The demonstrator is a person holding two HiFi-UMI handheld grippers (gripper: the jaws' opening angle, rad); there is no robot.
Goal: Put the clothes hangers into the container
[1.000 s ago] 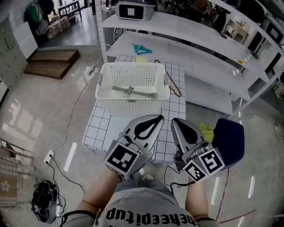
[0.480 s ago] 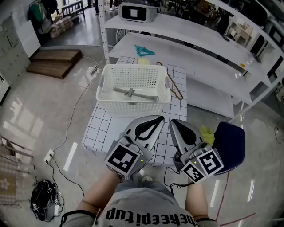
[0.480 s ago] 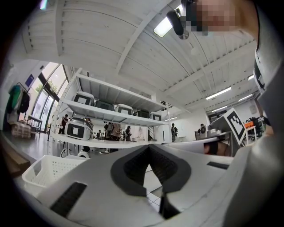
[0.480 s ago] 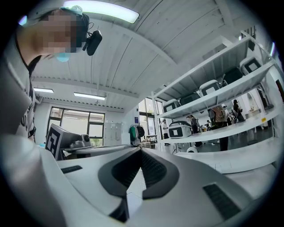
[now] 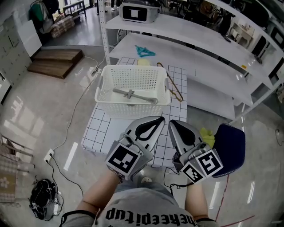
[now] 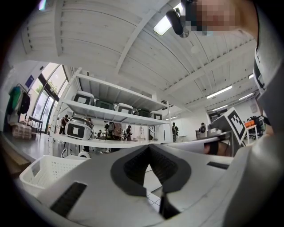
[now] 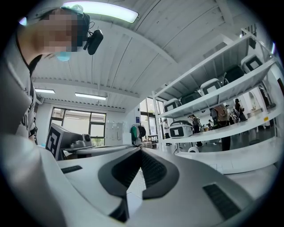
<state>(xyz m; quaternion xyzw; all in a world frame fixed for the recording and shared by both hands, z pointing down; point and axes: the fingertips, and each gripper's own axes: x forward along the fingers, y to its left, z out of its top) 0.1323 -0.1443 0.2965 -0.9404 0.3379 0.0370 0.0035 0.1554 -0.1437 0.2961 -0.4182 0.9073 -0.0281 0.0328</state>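
A glossy grey floor (image 5: 49,111) is seen from above, with daylight reflected in it. A low table (image 5: 106,133) covered with a white, black-gridded cloth is set beside long white shelving (image 5: 213,66). A wooden platform (image 5: 55,62) is laid at the upper left. A white panelled ceiling (image 6: 111,40) is lit by tube lights (image 7: 100,11). Large windows (image 7: 73,122) are set in the far wall.

The basket (image 5: 128,111) is latticed white plastic; the floor (image 5: 53,119) is smooth and glossy.
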